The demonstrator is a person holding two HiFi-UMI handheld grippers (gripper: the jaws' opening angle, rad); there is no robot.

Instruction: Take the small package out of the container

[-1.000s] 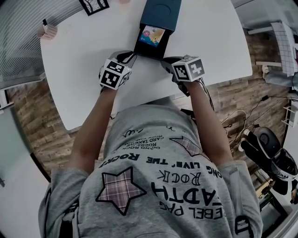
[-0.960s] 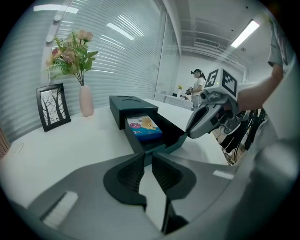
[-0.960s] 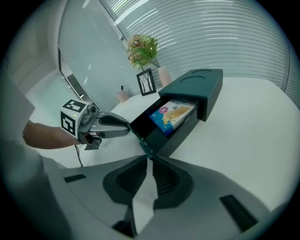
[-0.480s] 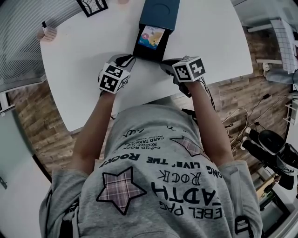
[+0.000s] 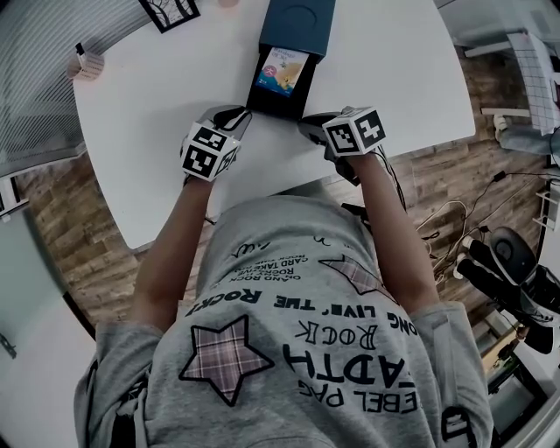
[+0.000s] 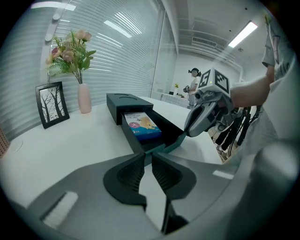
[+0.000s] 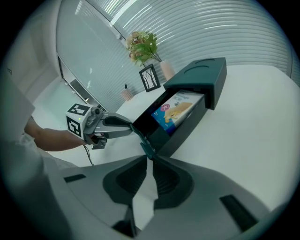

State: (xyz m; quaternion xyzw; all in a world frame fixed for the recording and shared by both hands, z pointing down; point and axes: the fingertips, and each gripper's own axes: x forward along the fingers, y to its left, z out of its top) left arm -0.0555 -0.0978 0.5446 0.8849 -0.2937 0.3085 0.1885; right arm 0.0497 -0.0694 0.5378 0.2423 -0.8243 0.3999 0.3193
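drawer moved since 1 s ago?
Yes, slightly: the drawer has slid further out of the blue sleeve, toward the person, exposing more of the package.

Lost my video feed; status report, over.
Left gripper, right gripper both shut on drawer lip. Small package lying in open drawer, untouched. Nothing over it.

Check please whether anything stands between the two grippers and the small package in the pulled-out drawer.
Only the drawer's front wall, which the left gripper and right gripper appear to pinch. Beyond it the small package lies uncovered, open from above.
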